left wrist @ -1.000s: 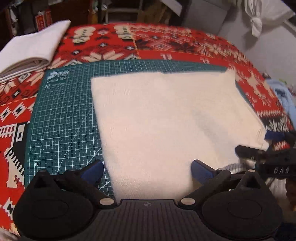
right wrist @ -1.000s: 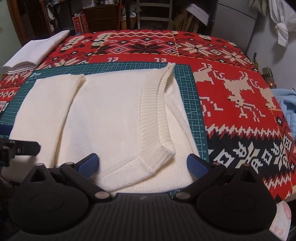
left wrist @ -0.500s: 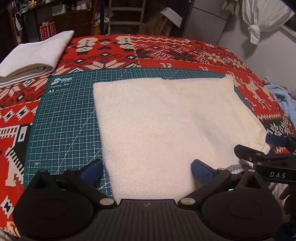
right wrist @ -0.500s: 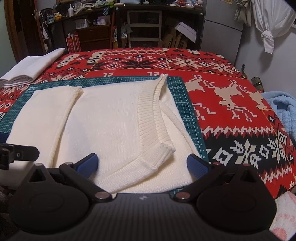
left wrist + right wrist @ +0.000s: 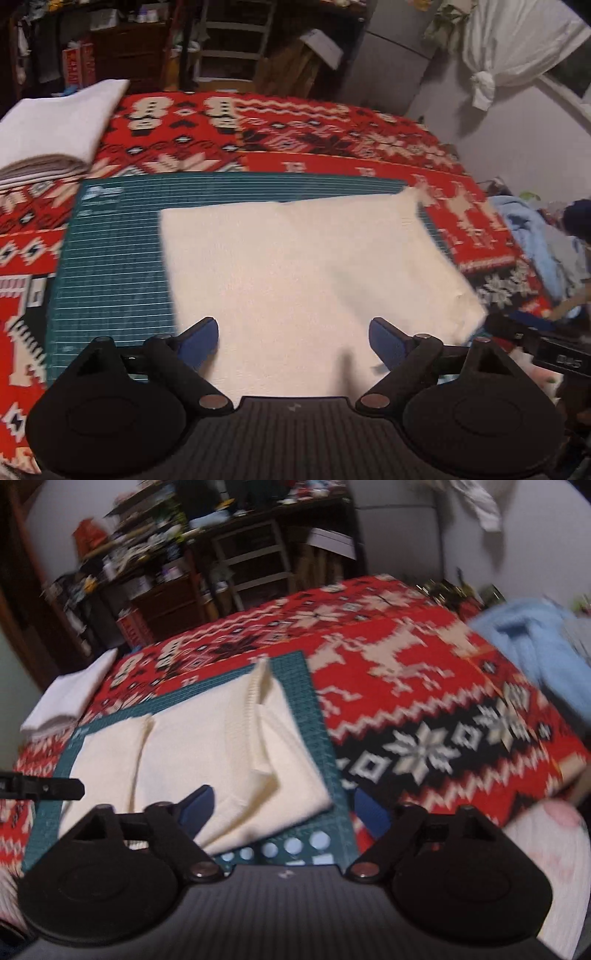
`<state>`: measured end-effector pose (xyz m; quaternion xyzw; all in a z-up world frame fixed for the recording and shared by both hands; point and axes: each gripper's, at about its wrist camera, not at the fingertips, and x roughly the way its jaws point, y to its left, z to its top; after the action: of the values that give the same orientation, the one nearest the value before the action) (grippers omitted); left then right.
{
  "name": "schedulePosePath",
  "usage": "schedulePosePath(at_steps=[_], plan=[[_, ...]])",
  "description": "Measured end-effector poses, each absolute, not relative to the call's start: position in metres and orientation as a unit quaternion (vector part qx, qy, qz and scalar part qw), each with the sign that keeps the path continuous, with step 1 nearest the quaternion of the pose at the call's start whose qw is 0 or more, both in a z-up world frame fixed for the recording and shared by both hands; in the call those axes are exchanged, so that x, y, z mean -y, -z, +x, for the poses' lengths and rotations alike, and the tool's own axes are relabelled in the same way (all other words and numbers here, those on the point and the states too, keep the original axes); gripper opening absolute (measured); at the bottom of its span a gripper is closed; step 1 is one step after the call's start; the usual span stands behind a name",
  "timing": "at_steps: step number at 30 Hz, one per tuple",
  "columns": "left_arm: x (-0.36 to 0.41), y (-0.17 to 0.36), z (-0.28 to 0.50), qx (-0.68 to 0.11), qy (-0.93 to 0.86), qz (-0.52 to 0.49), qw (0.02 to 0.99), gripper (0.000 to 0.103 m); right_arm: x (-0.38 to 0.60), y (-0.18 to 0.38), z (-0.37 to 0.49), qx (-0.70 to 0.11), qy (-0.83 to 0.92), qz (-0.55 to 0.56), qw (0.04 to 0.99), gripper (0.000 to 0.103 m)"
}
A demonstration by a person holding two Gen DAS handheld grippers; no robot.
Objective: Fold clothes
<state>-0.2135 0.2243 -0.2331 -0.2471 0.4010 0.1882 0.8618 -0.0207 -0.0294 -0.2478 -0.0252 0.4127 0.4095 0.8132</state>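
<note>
The sweater (image 5: pixel 303 280) is laid folded on the green mat (image 5: pixel 110 266), which is spread over the patterned blanket (image 5: pixel 424 716). In the right wrist view a sleeve is seen tucked in along the sweater's left side and the ribbed neckline (image 5: pixel 251 716) runs towards the mat's far right corner. The sweater's near right corner is seen reaching close to the mat's near edge.

The left gripper (image 5: pixel 293 341) is held above the sweater's near edge with its jaws spread and nothing between them. The right gripper (image 5: pixel 282 810) is likewise spread and empty, and is tilted towards the mat's near right corner.

A folded white cloth (image 5: pixel 55 125) is seen at the blanket's far left corner, and a blue garment (image 5: pixel 535 653) at its right edge.

Both views are blurred, so a fast move is judged to be under way. A layer could be snagged by an open finger and the tucked sleeve dragged loose. If only the top layer were pinched, the fold would be opened.
</note>
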Motion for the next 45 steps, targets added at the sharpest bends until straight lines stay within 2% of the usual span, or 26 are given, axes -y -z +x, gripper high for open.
schedulePosePath(at_steps=[1, 3, 4, 6, 11, 13, 15, 22, 25, 28, 32, 39, 42, 45], plan=[[-0.220, 0.233, -0.207, -0.401, -0.175, -0.250, 0.864, 0.077, 0.034, 0.252, -0.016, -0.421, -0.405, -0.010, 0.812, 0.073], [-0.210, 0.233, -0.192, -0.405, -0.153, -0.246, 0.867, 0.072, 0.040, 0.261, -0.007, -0.439, -0.397, 0.018, 0.806, 0.049], [-0.206, 0.234, -0.184, -0.409, -0.143, -0.247, 0.867, 0.065, 0.041, 0.266, -0.003, -0.446, -0.397, 0.035, 0.801, 0.045], [-0.199, 0.237, -0.170, -0.413, -0.117, -0.258, 0.865, 0.057, 0.040, 0.273, 0.003, -0.459, -0.395, 0.055, 0.794, 0.043], [-0.185, 0.242, -0.144, -0.425, -0.088, -0.255, 0.864, 0.055, 0.036, 0.284, 0.012, -0.459, -0.397, 0.077, 0.791, 0.042], [-0.186, 0.245, -0.139, -0.430, -0.082, -0.267, 0.859, 0.055, 0.032, 0.287, 0.016, -0.457, -0.400, 0.080, 0.791, 0.036], [-0.187, 0.247, -0.134, -0.432, -0.076, -0.286, 0.852, 0.055, 0.029, 0.290, 0.019, -0.458, -0.396, 0.074, 0.793, 0.011], [-0.185, 0.241, -0.105, -0.438, -0.048, -0.334, 0.834, 0.056, 0.028, 0.261, 0.008, -0.406, -0.456, 0.055, 0.790, 0.009], [-0.188, 0.237, -0.084, -0.443, -0.032, -0.361, 0.820, 0.062, 0.021, 0.248, -0.001, -0.391, -0.489, 0.040, 0.779, 0.009], [-0.193, 0.234, -0.061, -0.458, -0.023, -0.376, 0.806, 0.063, 0.015, 0.242, -0.008, -0.381, -0.515, 0.030, 0.767, 0.008], [-0.190, 0.232, -0.031, -0.511, -0.042, -0.309, 0.801, 0.060, 0.014, 0.238, -0.018, -0.371, -0.532, 0.018, 0.761, 0.008], [-0.166, 0.249, -0.001, -0.602, -0.057, -0.180, 0.776, 0.060, 0.012, 0.236, -0.025, -0.366, -0.545, 0.007, 0.754, 0.008], [-0.165, 0.256, 0.000, -0.613, -0.068, -0.158, 0.772, 0.030, 0.011, 0.237, -0.024, -0.371, -0.543, 0.005, 0.753, 0.008], [-0.178, 0.256, -0.010, -0.606, -0.077, -0.182, 0.770, 0.011, 0.016, 0.236, -0.019, -0.385, -0.542, 0.022, 0.747, 0.009]])
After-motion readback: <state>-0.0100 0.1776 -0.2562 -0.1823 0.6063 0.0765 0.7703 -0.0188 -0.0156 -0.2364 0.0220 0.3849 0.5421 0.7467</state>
